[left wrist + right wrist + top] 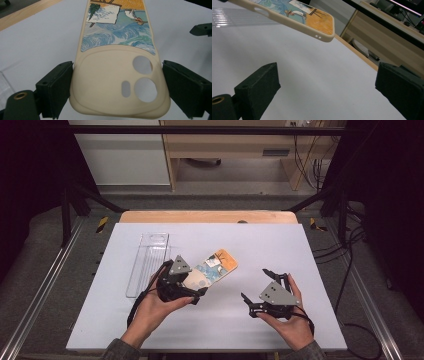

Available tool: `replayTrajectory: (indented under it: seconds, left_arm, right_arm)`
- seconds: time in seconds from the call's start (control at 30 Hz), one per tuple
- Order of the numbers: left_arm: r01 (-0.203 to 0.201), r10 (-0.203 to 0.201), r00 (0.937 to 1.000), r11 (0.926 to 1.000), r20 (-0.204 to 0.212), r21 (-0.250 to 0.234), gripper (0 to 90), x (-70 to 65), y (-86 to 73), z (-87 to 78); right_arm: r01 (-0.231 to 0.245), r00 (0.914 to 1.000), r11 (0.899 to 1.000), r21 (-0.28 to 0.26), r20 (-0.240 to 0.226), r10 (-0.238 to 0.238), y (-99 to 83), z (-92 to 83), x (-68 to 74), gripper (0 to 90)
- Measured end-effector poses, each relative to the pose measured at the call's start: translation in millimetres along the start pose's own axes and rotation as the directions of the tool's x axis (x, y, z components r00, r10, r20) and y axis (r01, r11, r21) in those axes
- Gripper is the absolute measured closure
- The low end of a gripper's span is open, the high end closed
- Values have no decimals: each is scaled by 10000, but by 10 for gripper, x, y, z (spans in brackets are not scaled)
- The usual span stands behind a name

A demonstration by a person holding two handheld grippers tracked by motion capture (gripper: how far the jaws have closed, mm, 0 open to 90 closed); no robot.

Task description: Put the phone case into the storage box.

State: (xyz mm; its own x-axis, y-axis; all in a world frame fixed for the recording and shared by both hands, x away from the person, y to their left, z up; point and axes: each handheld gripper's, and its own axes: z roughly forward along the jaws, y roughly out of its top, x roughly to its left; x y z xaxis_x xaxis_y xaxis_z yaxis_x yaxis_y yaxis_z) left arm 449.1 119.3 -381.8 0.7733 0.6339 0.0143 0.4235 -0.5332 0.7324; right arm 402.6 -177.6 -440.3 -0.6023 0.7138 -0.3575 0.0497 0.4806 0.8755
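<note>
You had the phone case in your left gripper, its two jaws pressed against the case's cream camera end from either side. The case was lifted off the white mat, its painted orange end pointing away from you toward the far right, clear of the surface in the right gripper view. In the left gripper view the case lay picture side up, with the camera holes nearest the jaws. Left of the case, a clear plastic tray lay flat on the mat, near your left hand. Your right gripper sat well to the right of the case, jaws spread wide with nothing between them, resting in your right hand.
</note>
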Motion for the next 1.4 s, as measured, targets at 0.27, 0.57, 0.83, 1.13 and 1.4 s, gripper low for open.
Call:
replayTrajectory:
  seconds: [0.27,0.57,0.83,1.13,1.4]
  left_arm:
    - [-36,35,10000,10000,46,89,116,9,1,-82]
    - [-276,272,9994,9995,193,181,115,-42,-18,-164]
    - [-205,195,9993,9994,331,291,115,-59,-64,-183]
    - [-178,166,9988,9995,458,261,115,-75,-50,-219]
    - [-169,152,9985,9994,519,317,115,-58,-41,-267]
  right_arm:
    - [1454,9894,9891,233,-40,-1453,177,111,153,57]
    - [2454,9691,9690,295,174,-2459,312,204,251,86]
    - [3163,9476,9482,285,367,-3172,340,237,358,121]
    - [3648,9293,9309,171,549,-3651,382,298,416,159]
    - [4294,9008,9031,71,679,-4288,443,320,475,187]
